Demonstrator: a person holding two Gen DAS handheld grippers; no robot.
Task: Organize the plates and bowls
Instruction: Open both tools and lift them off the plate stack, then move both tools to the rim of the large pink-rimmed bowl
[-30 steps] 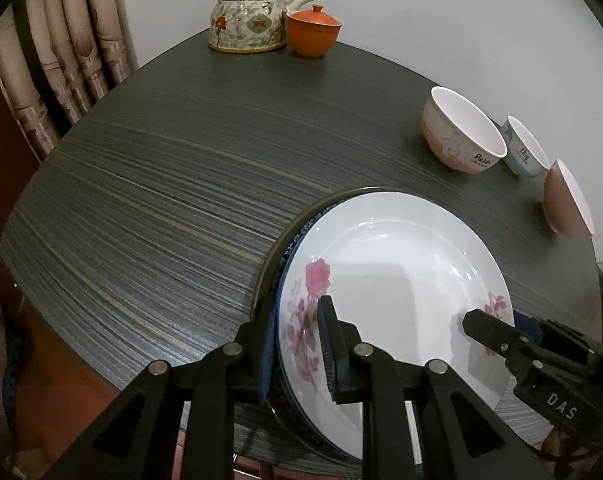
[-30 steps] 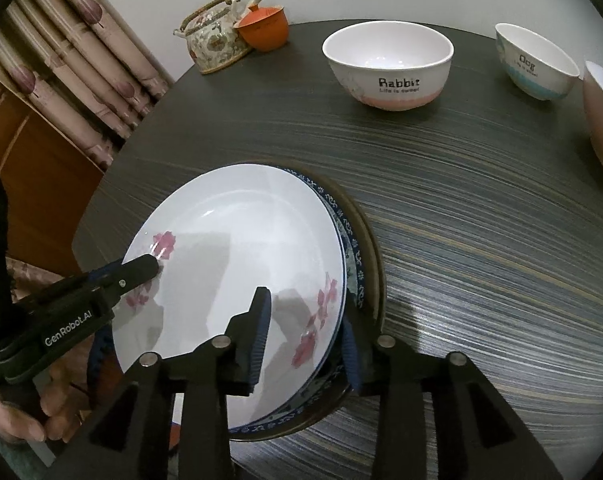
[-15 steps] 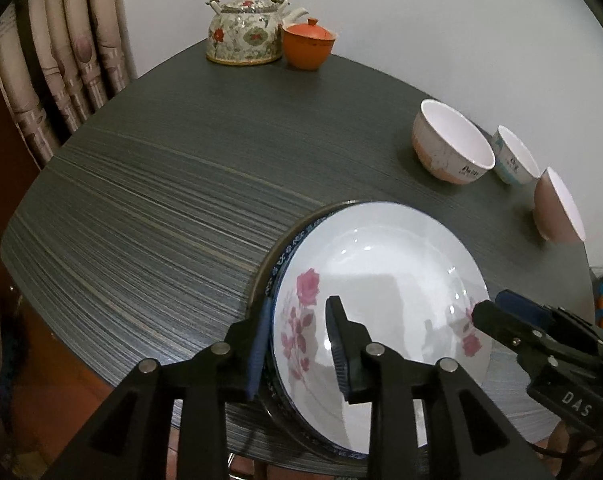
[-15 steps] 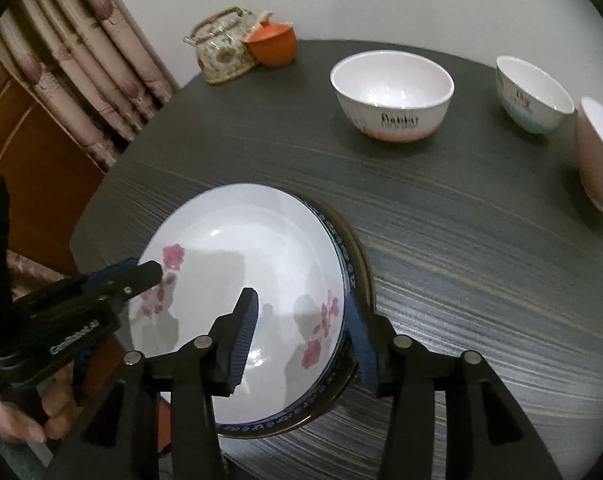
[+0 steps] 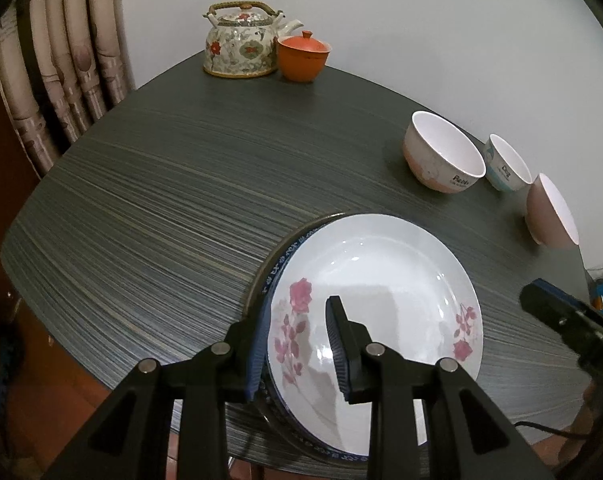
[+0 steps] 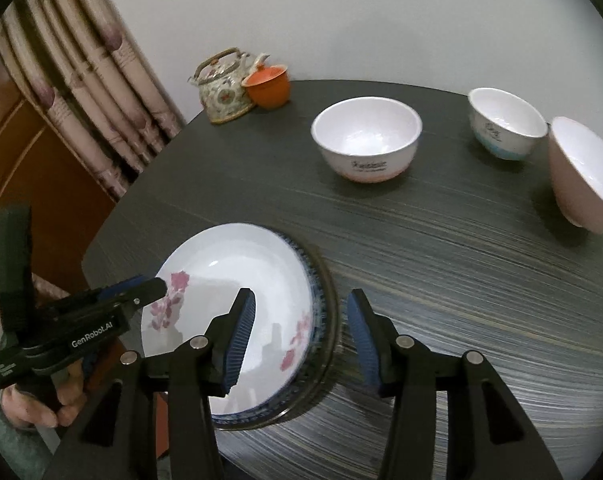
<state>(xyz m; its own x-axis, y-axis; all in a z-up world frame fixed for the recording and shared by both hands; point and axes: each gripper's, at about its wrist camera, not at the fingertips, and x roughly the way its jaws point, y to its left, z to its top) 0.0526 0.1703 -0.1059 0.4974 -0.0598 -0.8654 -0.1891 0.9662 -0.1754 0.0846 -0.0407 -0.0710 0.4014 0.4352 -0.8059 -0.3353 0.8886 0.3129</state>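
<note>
A white plate with pink flowers lies on top of a blue-patterned plate and a dark-rimmed one, near the table's front edge. My left gripper straddles the stack's left rim with its pads apart and off the rim. My right gripper hovers above the stack's right rim. Its jaws are opening, and no pad touches the plates. Three bowls stand at the back right: a white "Rabbit" bowl, a small "Dog" bowl and a pink bowl.
A flowered teapot and an orange lidded cup stand at the far edge of the dark striped table. Curtains hang to the left. A hand holds the left gripper below the table edge.
Both grippers have let go of the plate stack and spread their jaws. The right gripper has risen and drawn back from the rim. The left has hardly moved.
</note>
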